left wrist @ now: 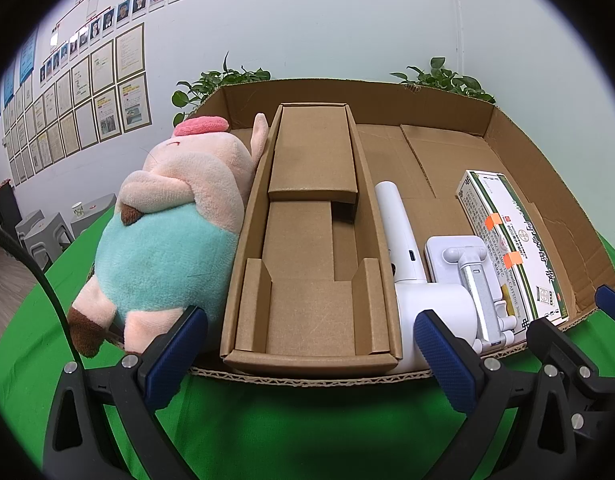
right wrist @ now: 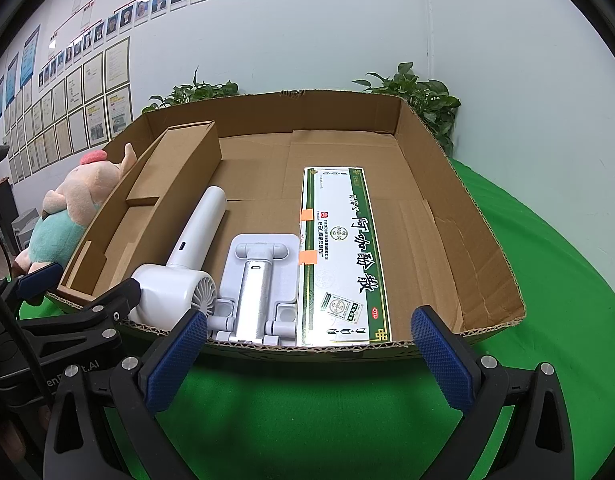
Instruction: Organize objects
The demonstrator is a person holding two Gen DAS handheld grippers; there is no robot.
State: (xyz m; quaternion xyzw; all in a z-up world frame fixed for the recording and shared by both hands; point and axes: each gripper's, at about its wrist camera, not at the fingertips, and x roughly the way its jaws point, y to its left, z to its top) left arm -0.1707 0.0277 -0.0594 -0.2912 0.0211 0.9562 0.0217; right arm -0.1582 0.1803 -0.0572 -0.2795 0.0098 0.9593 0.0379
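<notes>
Green tabletop [left wrist: 267, 420] carrying a shallow cardboard tray [right wrist: 483, 248], seen from both wrist cameras. From left to right: a plush pig [left wrist: 167, 232] lies against the tray's left side, its lower end partly hidden behind the left claw [left wrist: 307, 354]; whether it rests inside the tray or on its flattened wall cannot be told. Just beside it lies a long, open inner carton [left wrist: 307, 280], empty but for its folded inserts. Next comes a white handheld fan [right wrist: 187, 264], handle pointing to the far wall, its head partly cut off by the tray's near edge. Touching it, a folded white phone stand [right wrist: 259, 280] overlaps the edge of a green-and-white medicine box [right wrist: 339, 248]; the box's small print is too small to read. Both claws hover over the cloth before the tray, fingers spread apart, gripping nothing. The right claw [right wrist: 307, 354] faces the medicine box.
</notes>
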